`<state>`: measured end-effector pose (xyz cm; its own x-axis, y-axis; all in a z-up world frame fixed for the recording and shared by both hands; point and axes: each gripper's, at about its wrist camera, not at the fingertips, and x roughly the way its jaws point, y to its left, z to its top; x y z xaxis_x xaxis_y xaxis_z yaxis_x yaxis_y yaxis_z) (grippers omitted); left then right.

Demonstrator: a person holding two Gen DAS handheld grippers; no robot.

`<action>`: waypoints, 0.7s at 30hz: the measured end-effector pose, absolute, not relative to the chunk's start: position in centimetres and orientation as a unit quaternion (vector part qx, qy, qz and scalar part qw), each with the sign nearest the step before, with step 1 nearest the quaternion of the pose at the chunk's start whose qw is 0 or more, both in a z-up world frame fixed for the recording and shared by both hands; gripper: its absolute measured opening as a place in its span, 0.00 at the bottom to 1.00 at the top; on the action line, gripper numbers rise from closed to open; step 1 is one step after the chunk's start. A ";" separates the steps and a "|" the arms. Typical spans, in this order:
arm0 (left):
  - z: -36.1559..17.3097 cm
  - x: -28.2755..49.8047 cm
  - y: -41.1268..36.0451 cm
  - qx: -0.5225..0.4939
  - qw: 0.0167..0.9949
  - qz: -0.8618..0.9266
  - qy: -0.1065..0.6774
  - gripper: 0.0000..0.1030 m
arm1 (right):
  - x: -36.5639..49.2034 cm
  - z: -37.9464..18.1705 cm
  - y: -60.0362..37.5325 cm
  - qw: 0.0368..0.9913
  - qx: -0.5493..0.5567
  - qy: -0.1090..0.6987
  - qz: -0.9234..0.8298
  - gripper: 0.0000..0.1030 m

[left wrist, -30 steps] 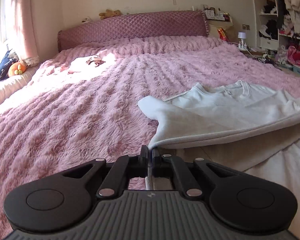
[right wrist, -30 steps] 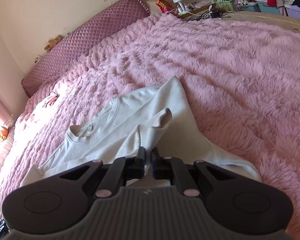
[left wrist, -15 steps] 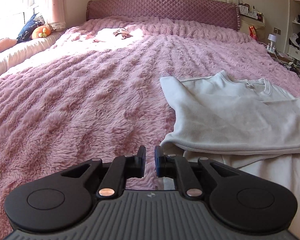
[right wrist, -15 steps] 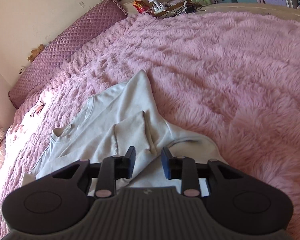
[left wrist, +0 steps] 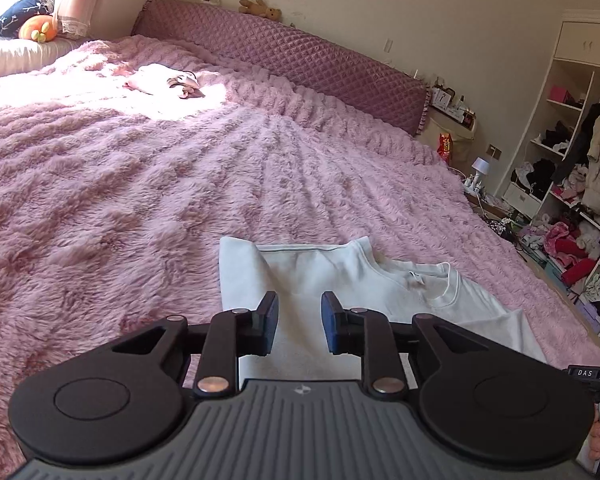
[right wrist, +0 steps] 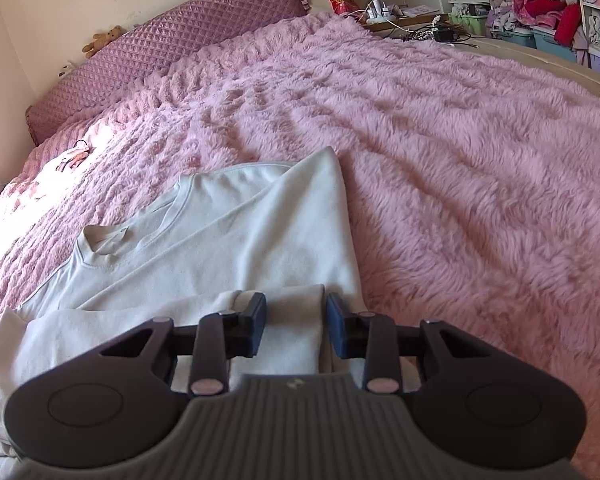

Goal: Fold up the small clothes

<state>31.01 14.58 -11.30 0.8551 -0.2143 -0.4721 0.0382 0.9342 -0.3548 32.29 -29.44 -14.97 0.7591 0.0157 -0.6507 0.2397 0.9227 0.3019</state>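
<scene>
Your left tongs point(left wrist: 298, 325) are spread wide with nothing between the pads, hovering over the near part of the white shirt point(left wrist: 340, 280). Your right tongs point(right wrist: 296, 325) are also wide and holding nothing, over a folded sleeve layer of the same shirt point(right wrist: 228, 232).

The shirt lies on the fluffy pink blanket point(left wrist: 140, 184) covering the bed, its collar point(left wrist: 432, 284) at about 2 o'clock from your left tongs.

Past the blanket at 12 o'clock in the left view runs the quilted mauve headboard point(left wrist: 300, 60), with a teddy bear point(left wrist: 260, 7) sitting on top. A small pale garment point(left wrist: 164, 80) lies in a sun patch at 11 o'clock. At 3 o'clock stands an open wardrobe shelf point(left wrist: 572, 160) crowded with clothes, and a small white lamp point(left wrist: 480, 168) sits beside the bed.
</scene>
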 end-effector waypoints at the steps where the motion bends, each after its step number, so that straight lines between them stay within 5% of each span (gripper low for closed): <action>1: -11.8 31.7 14.5 -0.173 0.945 -0.068 0.270 0.26 | 32.3 -15.1 -29.4 0.920 0.185 0.342 -0.059 0.01; 6: -15.3 33.5 15.2 -0.185 0.932 -0.022 0.312 0.26 | 30.3 -13.1 -30.2 0.935 0.200 0.287 -0.065 0.00; 15: -16.0 32.7 16.3 -0.189 0.928 -0.027 0.321 0.24 | 30.6 -16.4 -30.3 0.921 0.189 0.330 -0.084 0.02; 21: -11.7 27.5 17.9 -0.112 0.956 -0.061 0.263 0.38 | 29.2 -13.8 -29.3 0.933 0.176 0.309 -0.062 0.24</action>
